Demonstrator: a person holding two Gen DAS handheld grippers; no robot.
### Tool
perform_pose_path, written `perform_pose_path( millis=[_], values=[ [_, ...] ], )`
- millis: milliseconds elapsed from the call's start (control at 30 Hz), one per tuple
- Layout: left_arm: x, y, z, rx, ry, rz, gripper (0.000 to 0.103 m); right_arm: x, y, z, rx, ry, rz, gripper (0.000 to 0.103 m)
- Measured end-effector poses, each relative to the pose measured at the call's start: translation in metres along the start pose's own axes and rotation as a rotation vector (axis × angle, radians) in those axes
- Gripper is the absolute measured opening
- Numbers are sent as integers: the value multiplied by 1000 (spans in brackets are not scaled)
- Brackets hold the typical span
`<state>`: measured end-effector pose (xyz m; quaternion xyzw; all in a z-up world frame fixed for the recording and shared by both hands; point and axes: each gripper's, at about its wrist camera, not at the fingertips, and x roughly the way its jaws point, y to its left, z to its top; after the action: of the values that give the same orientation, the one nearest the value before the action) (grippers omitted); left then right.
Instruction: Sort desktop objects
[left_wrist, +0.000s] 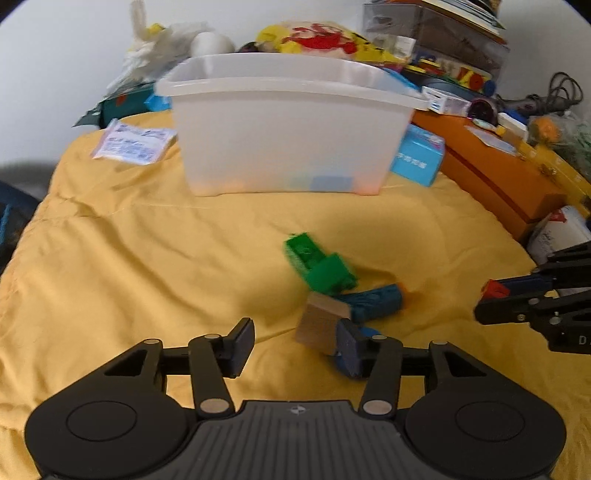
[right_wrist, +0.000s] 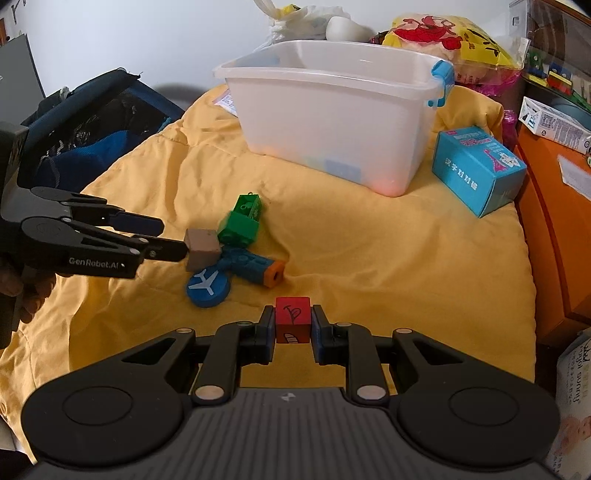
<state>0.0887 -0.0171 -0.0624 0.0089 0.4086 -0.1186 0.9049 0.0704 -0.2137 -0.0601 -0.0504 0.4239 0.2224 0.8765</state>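
My right gripper (right_wrist: 293, 328) is shut on a red cube (right_wrist: 292, 320) with a black drawing, held above the yellow blanket; it also shows in the left wrist view (left_wrist: 496, 289). My left gripper (left_wrist: 295, 345) is open; its right finger touches a tan wooden cube (left_wrist: 319, 325), which also shows in the right wrist view (right_wrist: 202, 249). Beside the cube lie a green toy block (right_wrist: 242, 220), a teal cylinder with an orange end (right_wrist: 255, 268) and a blue disc with a white plane (right_wrist: 207, 287). A translucent white bin (left_wrist: 288, 129) stands behind them.
A light blue box (right_wrist: 478, 170) lies right of the bin. An orange case (left_wrist: 495, 173) and stacked clutter line the right side. A white packet (left_wrist: 133, 142) lies left of the bin. A dark blue bag (right_wrist: 92, 125) sits at the left edge.
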Motion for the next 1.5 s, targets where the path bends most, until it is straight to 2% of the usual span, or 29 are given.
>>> perform_pose_path(
  millis=[100, 167, 333, 367, 400, 533, 667, 833, 1067, 1300, 1500],
  values=[
    [2, -5, 2, 4, 0, -29, 53, -1, 1, -2, 6, 1, -2, 22],
    [4, -8, 3, 32, -1, -24, 53, -1, 1, -3, 8, 2, -3, 22],
    [18, -4, 5, 10, 45, -15, 53, -1, 1, -6, 16, 8, -7, 22],
    [21, -4, 5, 16, 64, -17, 48, -2, 2, -6, 17, 8, -8, 22],
    [23, -4, 4, 25, 74, -23, 32, -2, 2, -6, 17, 7, -7, 22],
    [18, -5, 2, 65, 56, -11, 33, -2, 3, -6, 17, 2, -8, 22],
    [-2, 1, 12, 38, 7, -6, 33, -7, 3, 0, 22, -23, -8, 22],
    [-43, 8, 53, 28, -111, -17, 33, -25, 0, 31, 47, -120, -4, 22],
    [-77, 15, 127, -2, -227, 0, 33, -46, -16, 107, 65, -252, -17, 22],
    [-68, 21, 195, -32, -247, 23, 33, -44, -37, 179, 82, -278, -37, 22],
    [-43, 27, 229, -41, -215, 46, 33, -26, -49, 206, 55, -256, -77, 22]
  ],
)
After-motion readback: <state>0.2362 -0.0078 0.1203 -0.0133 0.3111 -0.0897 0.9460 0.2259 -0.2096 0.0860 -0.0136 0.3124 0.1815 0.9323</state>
